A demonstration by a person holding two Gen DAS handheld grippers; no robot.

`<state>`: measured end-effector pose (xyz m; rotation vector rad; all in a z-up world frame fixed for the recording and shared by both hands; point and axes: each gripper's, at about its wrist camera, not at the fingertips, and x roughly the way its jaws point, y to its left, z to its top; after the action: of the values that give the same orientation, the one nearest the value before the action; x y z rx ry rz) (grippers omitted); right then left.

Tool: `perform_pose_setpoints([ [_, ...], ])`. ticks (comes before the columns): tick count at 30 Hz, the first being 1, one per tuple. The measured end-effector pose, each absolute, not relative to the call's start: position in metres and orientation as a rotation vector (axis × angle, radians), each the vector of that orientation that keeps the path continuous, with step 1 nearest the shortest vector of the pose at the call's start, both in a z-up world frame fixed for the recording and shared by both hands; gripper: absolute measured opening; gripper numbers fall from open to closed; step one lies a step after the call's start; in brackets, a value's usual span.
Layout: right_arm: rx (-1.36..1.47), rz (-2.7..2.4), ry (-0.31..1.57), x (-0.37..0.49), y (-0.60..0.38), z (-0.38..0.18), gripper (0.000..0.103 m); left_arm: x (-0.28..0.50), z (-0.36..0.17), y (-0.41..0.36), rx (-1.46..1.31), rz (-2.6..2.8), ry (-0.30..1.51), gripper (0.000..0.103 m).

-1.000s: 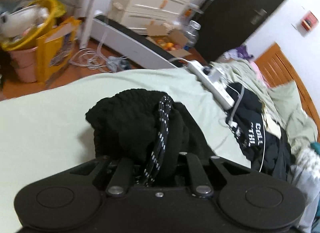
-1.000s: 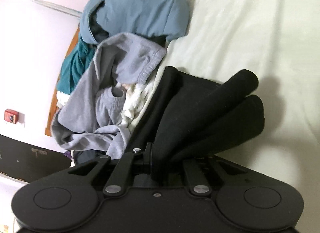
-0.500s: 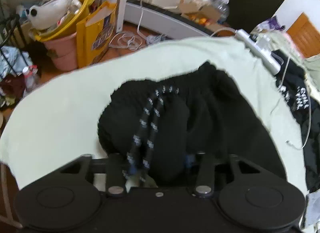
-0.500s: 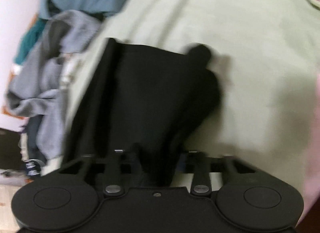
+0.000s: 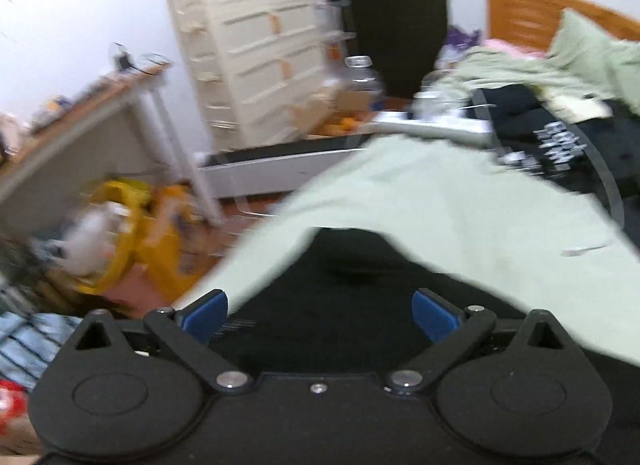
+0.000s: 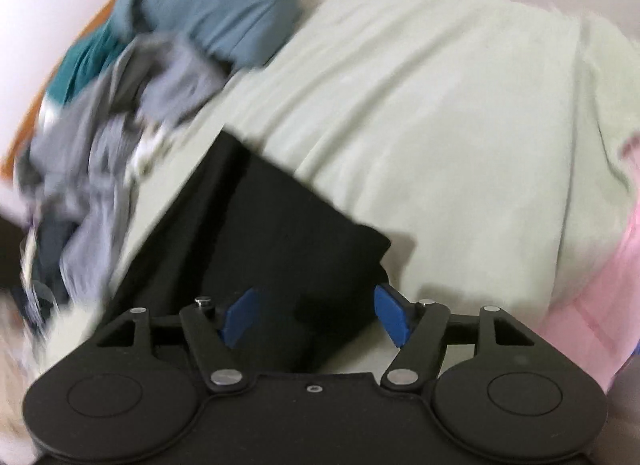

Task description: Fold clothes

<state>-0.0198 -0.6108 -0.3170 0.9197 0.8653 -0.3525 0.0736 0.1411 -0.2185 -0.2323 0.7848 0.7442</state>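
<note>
1. The black garment lies flat on the pale green bedsheet, right up against both claws. In the right wrist view it shows as a folded dark slab with a squared-off corner on the sheet.

2. The left gripper has its jaws spread wide, and they have just been opening. The black cloth sits between and under the blue pads, but they aren't pressing on it, so nothing is held.

3. The right gripper is much the same: jaws have just been opening and stand well apart. The garment's near edge runs between the blue pads without being pinched, so it's loose on the bed.

4. Containers: off the bed's edge on the floor there's a yellow basket with something white in it, too blurry to say what. A cardboard box farther back seems to hold orange things, and a clear bottle stands beside it.

5. Farther out: a heap of unfolded clothes, grey and blue-teal, piles up just beside the black garment in the right view. Another black top with white lettering lies across the bed, well apart from the claw.

6. Behind all that: a cream chest of drawers and a wooden headboard.
</note>
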Motion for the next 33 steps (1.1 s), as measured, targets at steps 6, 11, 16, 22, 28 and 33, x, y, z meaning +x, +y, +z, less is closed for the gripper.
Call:
perform_pose_setpoints([
  [6,1.010,-0.392,0.904,-0.008,-0.606,-0.352,0.036,0.094,-0.266,0.107,-0.417,0.620,0.861,0.101],
  [11,0.831,-0.388,0.982,0.000,-0.607,-0.336,0.012,0.092,-0.301,0.118,-0.549,0.680,0.941,0.100],
  [16,0.688,-0.439,1.030,-0.016,-0.620,-0.322,0.010,0.077,-0.316,0.146,-0.611,0.799,0.979,0.100],
  [22,0.540,-0.440,1.190,-0.011,-0.607,-0.341,0.011,0.070,-0.323,0.158,-0.655,0.803,0.975,0.101],
  [28,0.304,-0.616,1.125,0.017,-0.611,-0.294,0.039,0.090,-0.315,0.170,-0.705,0.769,0.952,0.101],
  [33,0.201,-0.389,1.026,0.095,-0.560,-0.252,0.039,0.106,-0.313,0.172,-0.684,0.650,0.920,0.101],
])
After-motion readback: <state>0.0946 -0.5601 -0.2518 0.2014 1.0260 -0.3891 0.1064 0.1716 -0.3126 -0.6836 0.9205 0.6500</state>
